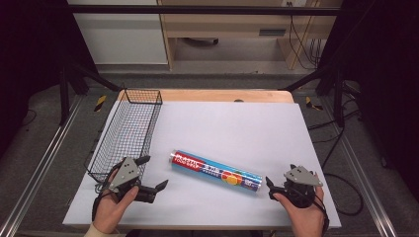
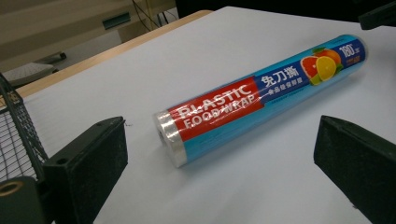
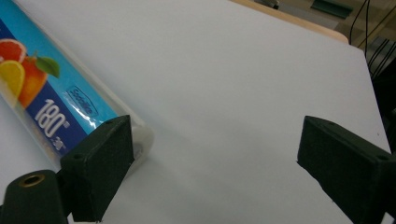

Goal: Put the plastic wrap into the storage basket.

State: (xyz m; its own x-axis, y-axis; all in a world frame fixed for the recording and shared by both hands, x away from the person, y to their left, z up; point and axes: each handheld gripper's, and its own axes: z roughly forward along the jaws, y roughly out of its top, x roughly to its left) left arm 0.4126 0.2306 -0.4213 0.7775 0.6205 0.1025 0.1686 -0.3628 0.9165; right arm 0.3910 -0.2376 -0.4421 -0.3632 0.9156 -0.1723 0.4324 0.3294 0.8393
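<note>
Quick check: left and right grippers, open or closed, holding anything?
Left gripper: open, holding nothing; the plastic food wrap roll lies ahead of its jaws.
Right gripper: open, holding nothing, beside the roll's end.

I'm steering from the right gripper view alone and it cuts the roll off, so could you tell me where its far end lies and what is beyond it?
Observer: The plastic wrap roll lies slantwise on the white sheet; its far end points toward the left gripper.
Operator: Is that gripper open?
Observer: Yes, its jaws stand wide apart, with the roll's capped end ahead of them, untouched.
Operator: Anything else near it?
Observer: A black wire basket sits along the sheet's left edge, beside the left gripper.
</note>
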